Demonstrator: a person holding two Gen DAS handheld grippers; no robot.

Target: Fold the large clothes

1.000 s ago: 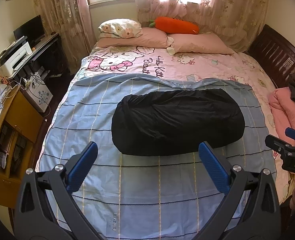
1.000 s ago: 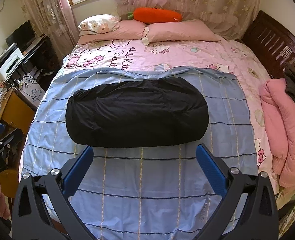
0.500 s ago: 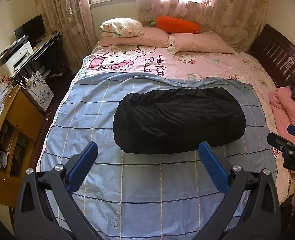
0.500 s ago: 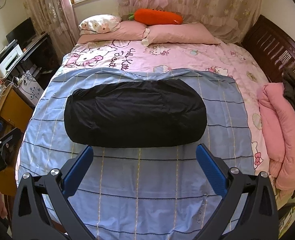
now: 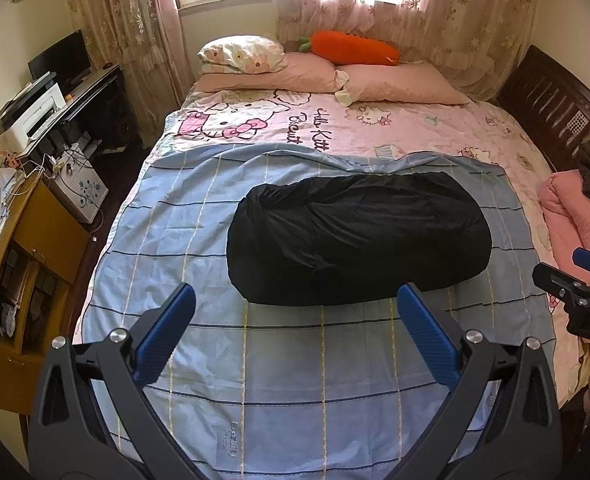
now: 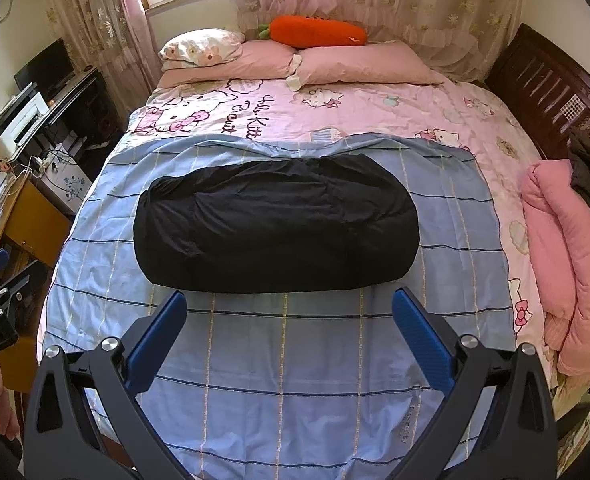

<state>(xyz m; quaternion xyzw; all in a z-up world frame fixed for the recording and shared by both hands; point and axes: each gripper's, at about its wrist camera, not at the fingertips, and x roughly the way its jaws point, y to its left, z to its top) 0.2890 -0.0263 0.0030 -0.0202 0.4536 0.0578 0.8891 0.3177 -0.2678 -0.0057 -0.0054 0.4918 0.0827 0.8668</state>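
Observation:
A black garment lies folded into a wide flat oblong across the middle of a blue checked sheet on the bed. My left gripper hangs open above the sheet, just short of the garment's near edge, nothing between its blue pads. My right gripper is open too, at the same distance from that edge. In the left wrist view, the right gripper pokes in at the right border; in the right wrist view, the left gripper shows at the left border.
Pink cartoon bedding, pink pillows and an orange carrot plush fill the far half. A pink blanket roll lies along the right side by a dark wooden bed frame. Desk, printer and wooden cabinet stand left.
Both grippers have drifted slightly, so the bed sits a little differently in each view. The garment lies unchanged and both grippers stay open.

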